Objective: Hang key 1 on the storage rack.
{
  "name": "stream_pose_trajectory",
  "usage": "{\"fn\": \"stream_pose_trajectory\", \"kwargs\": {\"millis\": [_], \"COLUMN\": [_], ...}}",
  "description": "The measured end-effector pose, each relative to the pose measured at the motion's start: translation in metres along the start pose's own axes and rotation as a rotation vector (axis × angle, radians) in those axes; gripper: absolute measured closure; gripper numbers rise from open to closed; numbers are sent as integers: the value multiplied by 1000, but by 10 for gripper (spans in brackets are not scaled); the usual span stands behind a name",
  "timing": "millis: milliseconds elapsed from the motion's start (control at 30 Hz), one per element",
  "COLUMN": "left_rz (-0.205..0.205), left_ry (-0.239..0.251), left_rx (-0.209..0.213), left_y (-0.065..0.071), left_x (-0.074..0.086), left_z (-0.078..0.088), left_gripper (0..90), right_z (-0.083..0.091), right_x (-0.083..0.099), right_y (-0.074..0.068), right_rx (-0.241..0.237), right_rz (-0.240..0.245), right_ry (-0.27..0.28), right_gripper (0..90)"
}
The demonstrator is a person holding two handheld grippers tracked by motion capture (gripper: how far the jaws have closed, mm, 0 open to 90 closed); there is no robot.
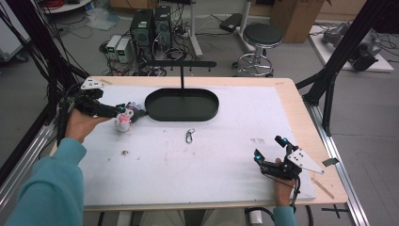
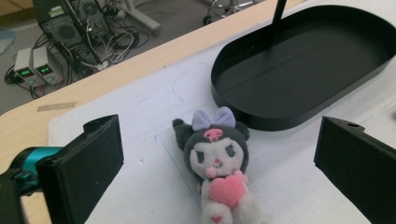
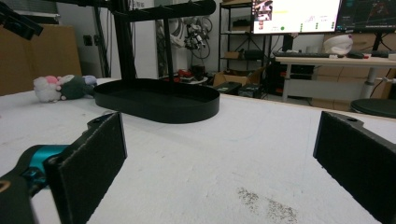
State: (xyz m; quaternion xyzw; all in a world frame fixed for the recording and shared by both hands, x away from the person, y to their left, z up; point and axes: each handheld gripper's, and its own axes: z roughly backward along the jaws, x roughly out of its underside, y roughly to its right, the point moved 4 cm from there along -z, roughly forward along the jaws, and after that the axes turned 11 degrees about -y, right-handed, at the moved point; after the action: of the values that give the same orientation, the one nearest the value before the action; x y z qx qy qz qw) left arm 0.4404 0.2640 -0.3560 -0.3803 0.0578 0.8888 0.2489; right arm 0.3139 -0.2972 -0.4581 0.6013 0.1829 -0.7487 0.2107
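A small plush doll (image 2: 217, 168) with a dark head, a purple bow and a pink heart lies on the white mat, just left of the black oval tray (image 2: 299, 70). In the high view the doll (image 1: 125, 117) sits right in front of my left gripper (image 1: 114, 112), which is open with its jaws wide on either side of the doll and not touching it. My right gripper (image 1: 270, 148) rests open near the mat's front right corner, with nothing between its jaws. From the right gripper view the doll (image 3: 60, 87) lies far off at the left, beside the tray (image 3: 159, 100).
The tray (image 1: 181, 105) carries a black T-shaped stand (image 1: 182, 66) with hooks. A small metal carabiner (image 1: 189, 136) lies on the mat in front of the tray. A wooden table edge (image 1: 301, 122) frames the mat. Computers, cables and a stool (image 1: 261, 40) stand on the floor beyond.
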Motion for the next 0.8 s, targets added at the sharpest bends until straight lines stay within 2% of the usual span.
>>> {"fn": "stream_pose_trajectory", "kwargs": {"millis": [33, 67, 300, 533, 733, 800], "left_rz": [10, 10, 5, 31, 2, 3], "left_ry": [-11, -11, -100, -166, -256, -264], "left_rx": [8, 8, 14, 44, 40, 47], "left_y": [0, 0, 2, -1, 2, 3], "left_x": [-2, -2, 0, 5, 12, 13], "left_z": [-4, -4, -23, -38, -53, -55], "left_gripper": [17, 17, 17, 17, 17, 17], "right_z": [0, 0, 0, 0, 0, 0], "right_x": [0, 0, 0, 0, 0, 0], "right_y": [0, 0, 0, 0, 0, 0], "right_rx": [0, -1, -1, -3, -3, -1], "right_rz": [-4, -5, -5, -6, -10, -5], "right_ry": [-1, 0, -1, 0, -3, -1], "right_gripper": [18, 18, 18, 18, 18, 18]}}
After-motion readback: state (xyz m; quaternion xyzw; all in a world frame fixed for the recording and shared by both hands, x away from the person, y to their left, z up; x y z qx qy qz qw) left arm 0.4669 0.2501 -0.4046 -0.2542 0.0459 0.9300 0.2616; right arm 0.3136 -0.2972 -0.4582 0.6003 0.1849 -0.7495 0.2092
